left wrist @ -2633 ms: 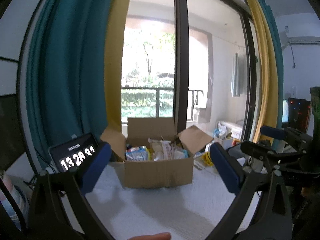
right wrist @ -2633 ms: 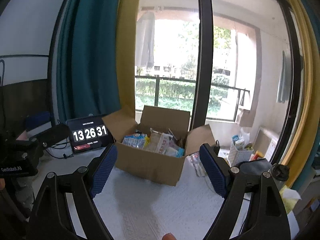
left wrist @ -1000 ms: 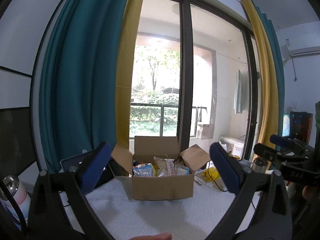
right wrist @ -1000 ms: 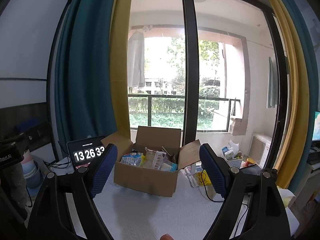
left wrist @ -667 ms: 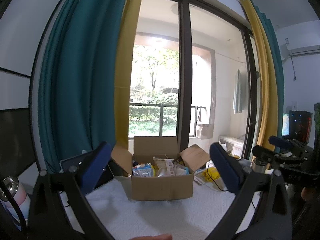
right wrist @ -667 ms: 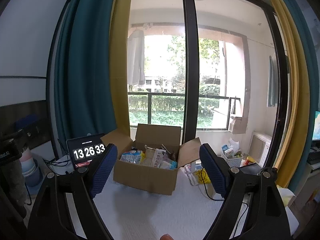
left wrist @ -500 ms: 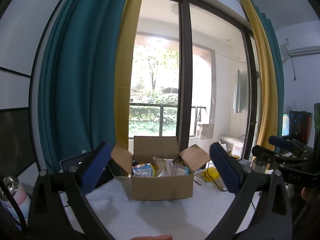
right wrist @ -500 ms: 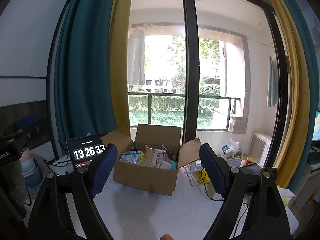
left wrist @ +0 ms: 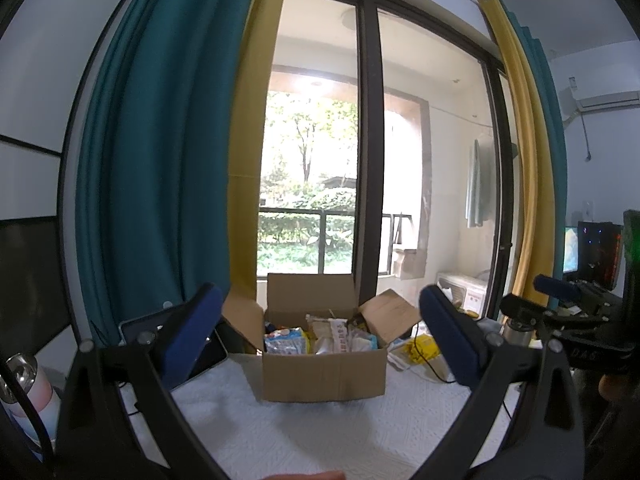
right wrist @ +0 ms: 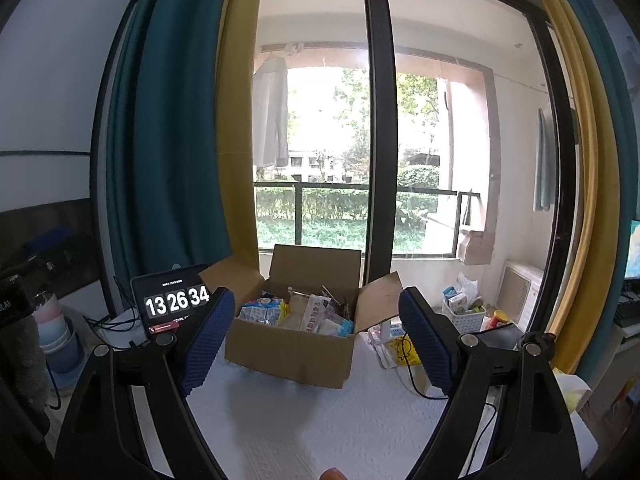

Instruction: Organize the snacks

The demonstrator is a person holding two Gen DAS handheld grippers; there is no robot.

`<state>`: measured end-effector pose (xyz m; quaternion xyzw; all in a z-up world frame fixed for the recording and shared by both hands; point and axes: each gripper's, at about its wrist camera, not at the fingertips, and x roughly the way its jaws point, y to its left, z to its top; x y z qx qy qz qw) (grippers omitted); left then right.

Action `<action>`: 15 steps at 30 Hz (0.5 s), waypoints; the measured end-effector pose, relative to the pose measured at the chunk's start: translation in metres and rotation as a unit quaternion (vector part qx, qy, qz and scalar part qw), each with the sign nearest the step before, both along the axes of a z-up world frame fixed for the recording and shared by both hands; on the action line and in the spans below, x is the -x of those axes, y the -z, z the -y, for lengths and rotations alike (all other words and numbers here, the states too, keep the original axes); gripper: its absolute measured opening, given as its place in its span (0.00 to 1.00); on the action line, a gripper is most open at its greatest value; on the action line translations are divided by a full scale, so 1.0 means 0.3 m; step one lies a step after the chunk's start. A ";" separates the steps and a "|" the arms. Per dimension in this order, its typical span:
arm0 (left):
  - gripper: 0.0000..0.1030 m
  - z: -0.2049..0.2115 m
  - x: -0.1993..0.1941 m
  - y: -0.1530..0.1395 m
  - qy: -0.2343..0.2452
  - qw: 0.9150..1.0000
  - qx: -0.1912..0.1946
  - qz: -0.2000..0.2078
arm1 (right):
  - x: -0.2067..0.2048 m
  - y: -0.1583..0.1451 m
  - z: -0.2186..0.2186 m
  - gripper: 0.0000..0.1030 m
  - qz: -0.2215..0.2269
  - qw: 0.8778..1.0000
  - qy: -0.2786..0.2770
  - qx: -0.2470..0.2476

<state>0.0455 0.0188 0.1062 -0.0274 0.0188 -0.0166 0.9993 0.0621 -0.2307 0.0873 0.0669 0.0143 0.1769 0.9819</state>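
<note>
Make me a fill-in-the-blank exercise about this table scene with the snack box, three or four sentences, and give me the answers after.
1. The snack packets lie inside an open ____ box.
2. The tablet clock beside the cardboard box reads 13 26 ____.
3. Both the left gripper and the right gripper have their jaws ____, holding nothing.
4. The box stands on a ____ textured cloth.

Answers: cardboard; 34; open; white
</note>
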 end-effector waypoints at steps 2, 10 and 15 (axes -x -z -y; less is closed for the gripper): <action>0.97 0.001 0.000 0.000 0.000 1.000 0.000 0.000 | -0.001 -0.001 0.000 0.84 0.000 1.000 -0.001 0.001; 0.97 0.005 0.006 0.000 0.003 1.000 -0.001 -0.003 | -0.009 0.001 0.001 0.84 -0.003 1.000 -0.001 0.001; 0.97 0.005 0.005 -0.005 0.001 1.000 -0.002 -0.004 | -0.015 0.003 -0.003 0.84 -0.005 1.000 -0.006 0.004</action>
